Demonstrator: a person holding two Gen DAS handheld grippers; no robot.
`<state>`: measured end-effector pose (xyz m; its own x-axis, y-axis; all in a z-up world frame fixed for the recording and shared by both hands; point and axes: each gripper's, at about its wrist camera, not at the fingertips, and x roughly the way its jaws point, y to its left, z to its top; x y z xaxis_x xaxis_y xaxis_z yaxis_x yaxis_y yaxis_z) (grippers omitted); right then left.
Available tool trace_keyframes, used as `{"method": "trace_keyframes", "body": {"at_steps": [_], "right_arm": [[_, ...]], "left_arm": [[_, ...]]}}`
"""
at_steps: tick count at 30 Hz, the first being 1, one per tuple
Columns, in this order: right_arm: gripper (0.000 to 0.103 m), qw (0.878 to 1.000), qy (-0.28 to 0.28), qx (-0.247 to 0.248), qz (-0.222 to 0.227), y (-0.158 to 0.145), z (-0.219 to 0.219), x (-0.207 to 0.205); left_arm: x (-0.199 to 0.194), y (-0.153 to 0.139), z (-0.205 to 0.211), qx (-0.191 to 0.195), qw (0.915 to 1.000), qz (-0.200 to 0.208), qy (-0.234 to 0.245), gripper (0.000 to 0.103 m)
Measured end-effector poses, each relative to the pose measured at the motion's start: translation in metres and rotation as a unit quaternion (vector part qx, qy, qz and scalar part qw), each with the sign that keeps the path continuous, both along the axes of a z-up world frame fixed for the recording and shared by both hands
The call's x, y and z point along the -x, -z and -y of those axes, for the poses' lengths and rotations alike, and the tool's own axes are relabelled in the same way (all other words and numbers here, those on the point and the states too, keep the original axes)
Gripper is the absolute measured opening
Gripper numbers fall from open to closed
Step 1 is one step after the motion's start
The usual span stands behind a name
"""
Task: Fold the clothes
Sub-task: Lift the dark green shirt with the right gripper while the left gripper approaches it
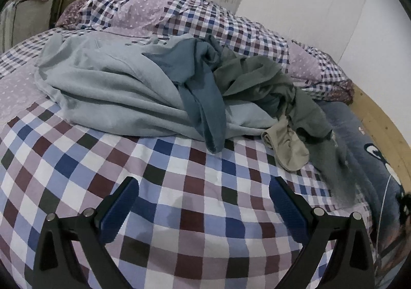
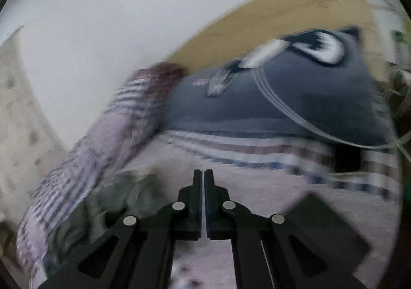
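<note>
— Has the folding started, would you say?

— Not by the look of it. The clothes are in one tangled heap in the middle of the checked purple, blue and white bed cover: a large pale blue-grey garment spread toward the bed's left side, a darker teal piece draped over its right edge, a crumpled olive-green one beside that, and a small beige item at the near right corner of the pile. I'd judge this the picking-out stage, with nothing flattened or creased yet.

— What are the grippers doing?

— The left gripper hangs over bare cover at the near edge of the bed, short of the pile, its blue-padded fingers spread wide with nothing between them. The right gripper has its jaws pressed together, only a sliver of gap. I can see no cloth pinched in it, though that view is badly blurred. It points toward a dark blue pillow with a white cartoon print by the wooden bed frame, with some greenish fabric low at its left.

— And next?

— One garment needs singling out, I'd guess. The left has to reach forward to a free hem; the teal end hanging nearest looks easiest.
</note>
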<state>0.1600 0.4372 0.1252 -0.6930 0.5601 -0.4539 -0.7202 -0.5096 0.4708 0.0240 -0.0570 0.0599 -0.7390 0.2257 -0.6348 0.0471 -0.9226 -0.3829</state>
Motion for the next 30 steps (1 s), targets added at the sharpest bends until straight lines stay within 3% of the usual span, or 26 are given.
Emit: {"method": "trace_keyframes", "body": {"at_steps": [2, 5, 7, 9, 12, 16, 19, 26, 30], "right_arm": [[0.004, 1.0, -0.004, 0.018, 0.013, 0.01, -0.009, -0.003], [0.005, 0.997, -0.062, 0.018, 0.039, 0.021, 0.005, 0.02], [0.011, 0.993, -0.107, 0.007, 0.053, 0.028, 0.025, 0.039], [0.041, 0.985, -0.161, 0.002, 0.057, 0.037, 0.044, 0.056], [0.053, 0.968, -0.246, 0.003, 0.051, 0.045, 0.072, 0.08], [0.058, 0.944, -0.328, 0.008, 0.044, 0.052, 0.099, 0.11], [0.061, 0.932, -0.36, 0.023, 0.033, 0.056, 0.111, 0.129], [0.061, 0.921, -0.386, 0.043, 0.037, 0.078, 0.127, 0.179], [0.061, 0.921, -0.385, 0.046, 0.046, 0.086, 0.129, 0.191]], "left_arm": [[-0.002, -0.002, -0.002, -0.005, 1.0, -0.003, 0.001, 0.103], [-0.004, -0.002, -0.01, -0.007, 1.0, -0.002, 0.003, 0.103], [-0.004, -0.001, -0.016, -0.008, 1.0, -0.002, 0.005, 0.103], [-0.005, 0.0, -0.024, -0.004, 0.9999, -0.004, 0.012, 0.103], [-0.005, 0.003, -0.036, 0.003, 0.9996, -0.015, 0.022, 0.103], [0.001, 0.013, -0.046, -0.002, 0.9994, -0.012, 0.032, 0.103], [0.005, 0.016, -0.051, 0.002, 0.9993, -0.009, 0.037, 0.103], [0.012, 0.013, -0.053, -0.004, 0.9986, -0.016, 0.05, 0.103], [0.014, 0.011, -0.049, -0.014, 0.9984, -0.017, 0.052, 0.103]]}}
